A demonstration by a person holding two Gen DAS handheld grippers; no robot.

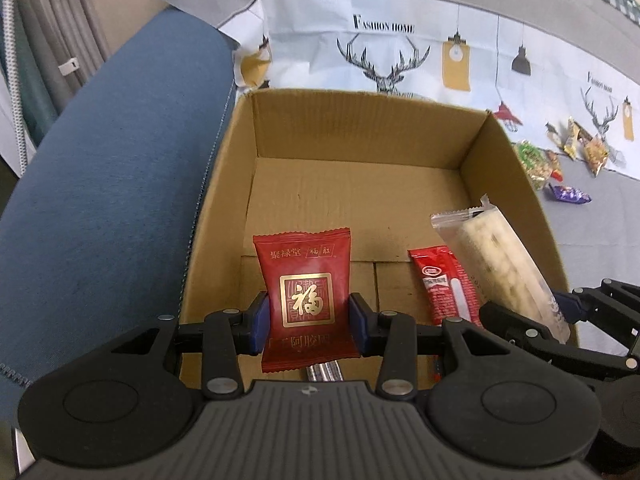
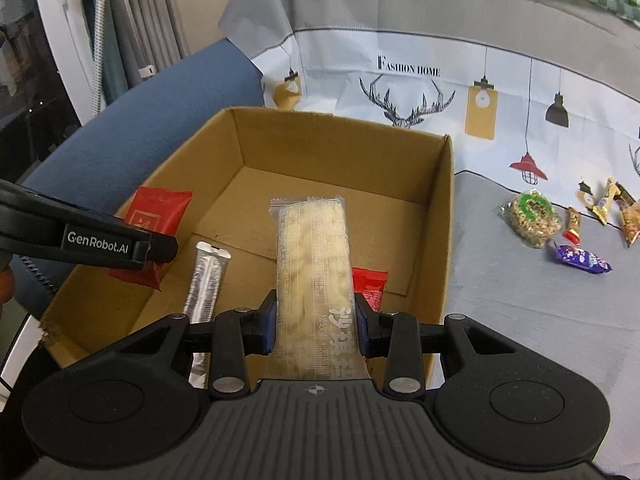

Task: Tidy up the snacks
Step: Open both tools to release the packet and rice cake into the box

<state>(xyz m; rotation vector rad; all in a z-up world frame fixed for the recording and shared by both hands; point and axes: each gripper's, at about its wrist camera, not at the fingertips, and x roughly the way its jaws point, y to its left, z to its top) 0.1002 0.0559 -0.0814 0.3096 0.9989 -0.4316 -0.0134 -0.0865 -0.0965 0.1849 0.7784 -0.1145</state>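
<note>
An open cardboard box (image 1: 360, 124) (image 2: 444, 208) stands on a printed cloth. My left gripper (image 1: 308, 320) is shut on a dark red snack packet with a gold seal (image 1: 306, 280) (image 2: 156, 212), held over the box's near left part. My right gripper (image 2: 316, 320) is shut on a long clear-wrapped pale snack bar (image 2: 312, 256) (image 1: 496, 256), held over the box's near right side. On the box floor lie a small red sachet (image 1: 444, 284) (image 2: 370, 284) and a silver stick pack (image 2: 206, 280).
Several loose wrapped snacks (image 2: 532, 220) (image 1: 536, 164) lie on the cloth right of the box, among them a purple one (image 2: 582, 258). A blue sofa arm (image 1: 104, 200) runs along the box's left side. Curtains (image 2: 132, 12) hang at the far left.
</note>
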